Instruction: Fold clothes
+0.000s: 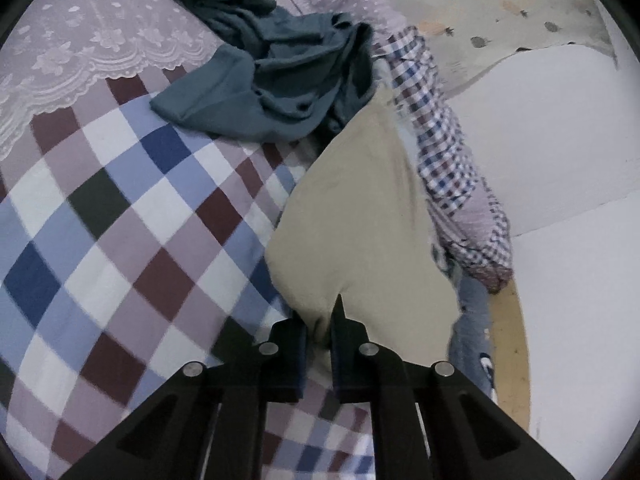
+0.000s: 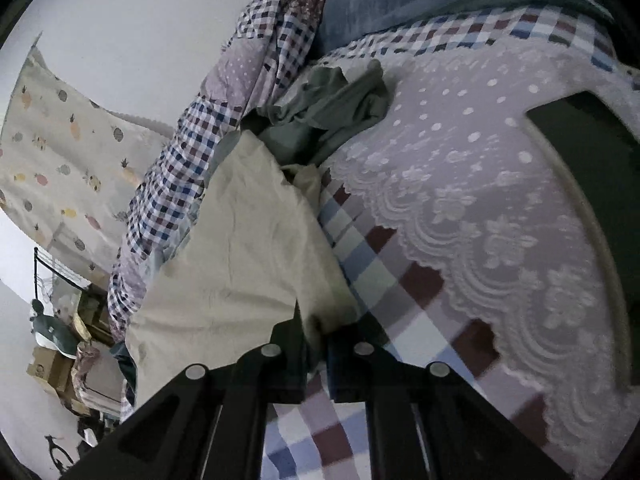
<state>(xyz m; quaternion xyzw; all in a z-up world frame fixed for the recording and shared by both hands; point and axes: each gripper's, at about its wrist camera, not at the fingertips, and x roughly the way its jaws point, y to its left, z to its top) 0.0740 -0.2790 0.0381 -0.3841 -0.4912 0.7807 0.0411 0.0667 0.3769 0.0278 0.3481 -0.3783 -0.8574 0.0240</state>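
Left gripper (image 1: 320, 320) pinches the near edge of a beige cloth (image 1: 360, 216), fabric bunched between its narrowly set jaws. Right gripper (image 2: 316, 328) clamps another edge of the same beige cloth (image 2: 240, 248), jaws nearly together on the fold. Cloth stretches from both grippers toward 12 o'clock over a checked bedsheet (image 1: 132, 216). Crumpled dark teal garment (image 1: 276, 76) lies at 11 o'clock of the cloth in the left view, touching its far end. White lace cover (image 2: 500, 208) sits at 2 o'clock in the right view. Rolled checked quilt (image 1: 448, 160) runs along the cloth's 1 o'clock side, by the white wall (image 1: 560, 140).
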